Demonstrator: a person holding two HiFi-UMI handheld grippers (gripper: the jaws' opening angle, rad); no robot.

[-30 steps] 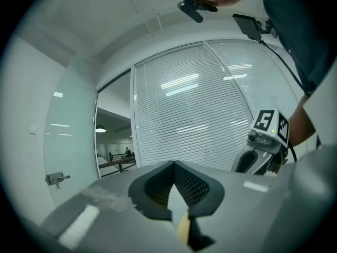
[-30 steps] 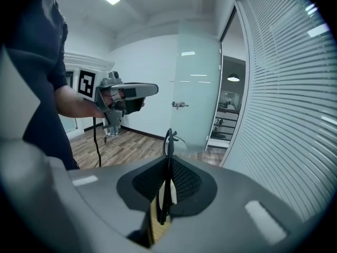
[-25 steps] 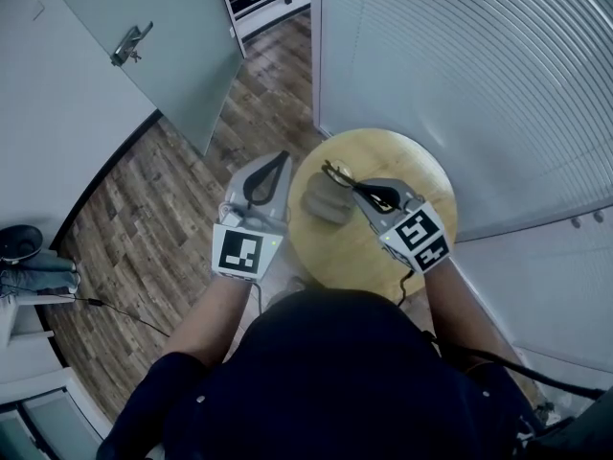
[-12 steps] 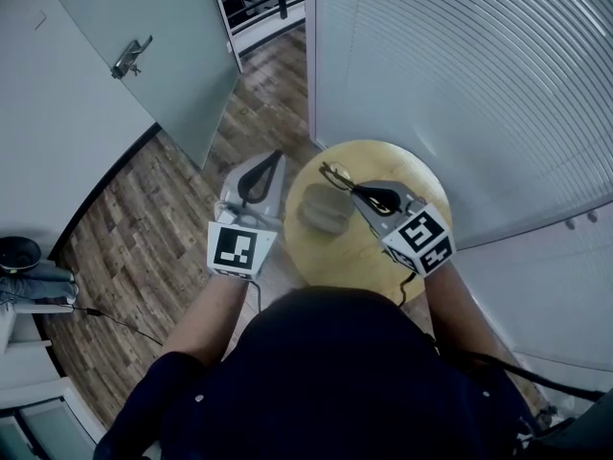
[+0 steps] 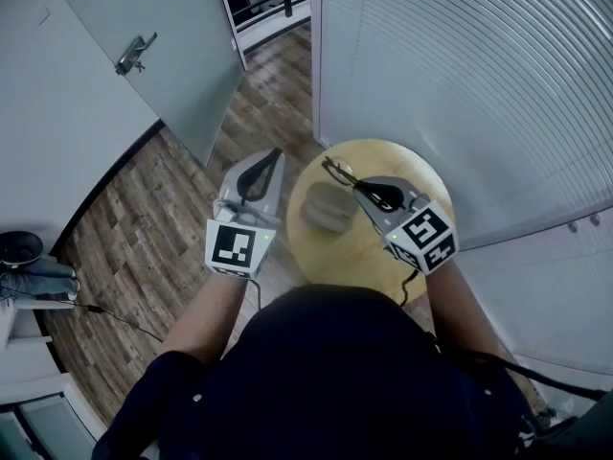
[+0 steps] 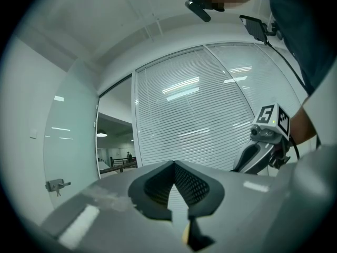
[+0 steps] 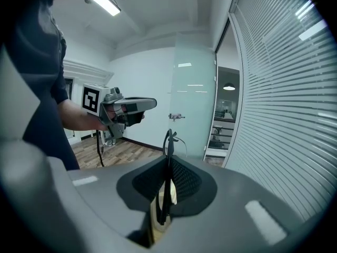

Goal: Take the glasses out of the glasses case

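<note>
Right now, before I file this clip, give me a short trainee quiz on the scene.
1. True or false: the right gripper grips the glasses.
2. Where is the case? A) on the table B) on the floor C) in the left gripper
3. Fill in: the left gripper's jaws hold ____.
Key: 1 true; 2 A; 3 nothing.
</note>
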